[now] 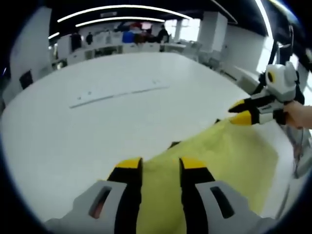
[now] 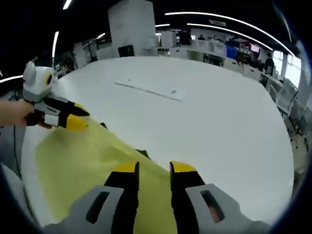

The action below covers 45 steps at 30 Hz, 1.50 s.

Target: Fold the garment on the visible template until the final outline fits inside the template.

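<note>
In the left gripper view, the left tongs [image 1: 161, 165] pinched the near edge of the yellow garment [image 1: 224, 156], which was spread over the white counter [image 1: 122, 117]. At far right, the right tongs [image 1: 242, 111] clenched its other corner.

In the right gripper view, the right tongs [image 2: 153, 170] likewise gripped cloth, with the left tongs [image 2: 78, 117] at far left. The fabric looked thin, limp and light; the corners seemed the best holds.

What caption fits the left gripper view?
Two hand-held grippers, left and right, lift a yellow garment over a white table.
</note>
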Available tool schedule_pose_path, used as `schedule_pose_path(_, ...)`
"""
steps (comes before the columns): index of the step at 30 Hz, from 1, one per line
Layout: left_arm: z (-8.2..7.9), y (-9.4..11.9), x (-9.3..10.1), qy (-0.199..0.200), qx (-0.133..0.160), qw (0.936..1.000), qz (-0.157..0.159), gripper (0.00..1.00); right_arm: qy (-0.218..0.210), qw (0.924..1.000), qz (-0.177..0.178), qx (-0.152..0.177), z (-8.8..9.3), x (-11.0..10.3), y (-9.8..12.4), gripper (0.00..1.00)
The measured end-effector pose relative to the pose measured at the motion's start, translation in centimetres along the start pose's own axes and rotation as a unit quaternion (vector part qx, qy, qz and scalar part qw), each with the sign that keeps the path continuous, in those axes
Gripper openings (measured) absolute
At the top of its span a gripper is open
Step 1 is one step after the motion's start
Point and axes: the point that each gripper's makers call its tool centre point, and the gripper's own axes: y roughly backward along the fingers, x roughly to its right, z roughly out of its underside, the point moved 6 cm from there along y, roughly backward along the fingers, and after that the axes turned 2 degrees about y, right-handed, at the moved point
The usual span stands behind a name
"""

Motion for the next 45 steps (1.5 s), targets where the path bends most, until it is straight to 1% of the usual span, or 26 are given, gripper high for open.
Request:
schedule_pose_path(2, 0.0, -0.2, 0.3, -0.012, -0.002, 0.9999, 0.011, 0.25, 0.022, 0.9992, -0.033, 0.001, -0.5, -0.5, -0.1, 0.25)
schedule_pose_path(3, 0.0, -0.3, 0.6, -0.017, -0.005, 0.9997, 0.015, 0.26, 0.035, 0.9979, -0.055, 0.000, -0.7, -0.9, -0.2, 0.26)
schedule_pose_path(6, 0.0, -0.5, 1.0, -0.023, -0.008, 0.9994, 0.023, 0.26, 0.077, 0.9930, -0.088, -0.018, -0.5, -1.3, -0.4, 0.26)
schedule_pose_path(7, 0.1, -0.6, 1.1, -0.026, -0.010, 0.9993, 0.024, 0.25, 0.089, 0.9917, -0.089, -0.023, -0.5, -1.2, -0.5, 0.26)
schedule_pose_path(8, 0.1, -0.7, 1.2, -0.032, -0.012, 0.9991, 0.025, 0.25, 0.097, 0.9911, -0.088, -0.027, -0.4, -1.1, -0.6, 0.26)
schedule_pose_path(10, 0.1, -0.8, 1.1, -0.041, -0.017, 0.9987, 0.024, 0.25, 0.098, 0.9905, -0.090, -0.033, 0.0, -0.9, -0.7, 0.26)
schedule_pose_path(15, 0.2, -0.9, 0.8, -0.057, -0.030, 0.9977, 0.020, 0.17, 0.115, 0.9875, -0.097, -0.047, 0.6, -0.6, -0.9, 0.23)
schedule_pose_path(20, 0.3, -1.3, 0.5, -0.063, -0.046, 0.9968, 0.017, 0.17, 0.123, 0.9860, -0.100, -0.052, 0.8, -0.5, -1.4, 0.22)
schedule_pose_path(23, 0.4, -1.3, 0.5, -0.067, -0.054, 0.9962, 0.016, 0.16, 0.133, 0.9850, -0.096, -0.053, 0.8, -0.4, -1.5, 0.17)
schedule_pose_path(24, 0.5, -1.4, 0.4, -0.074, -0.062, 0.9953, 0.013, 0.15, 0.137, 0.9844, -0.095, -0.054, 0.8, -0.4, -1.5, 0.15)
schedule_pose_path(26, 0.6, -1.6, 0.3, -0.074, -0.066, 0.9950, 0.013, 0.13, 0.148, 0.9830, -0.090, -0.060, 1.0, -0.4, -1.6, 0.11)
schedule_pose_path(30, 0.6, -1.6, 0.4, -0.072, -0.068, 0.9950, 0.014, 0.10, 0.151, 0.9825, -0.090, -0.062, 1.0, -0.5, -1.7, 0.08)
schedule_pose_path(35, 0.4, -1.7, 0.4, -0.075, -0.067, 0.9949, 0.011, 0.00, 0.152, 0.9825, -0.089, -0.060, 1.0, -0.5, -1.6, 0.03)
schedule_pose_path(45, 0.4, -1.5, 0.5, -0.072, -0.069, 0.9950, 0.013, 0.00, 0.155, 0.9827, -0.083, -0.057, 1.0, -0.6, -1.4, 0.02)
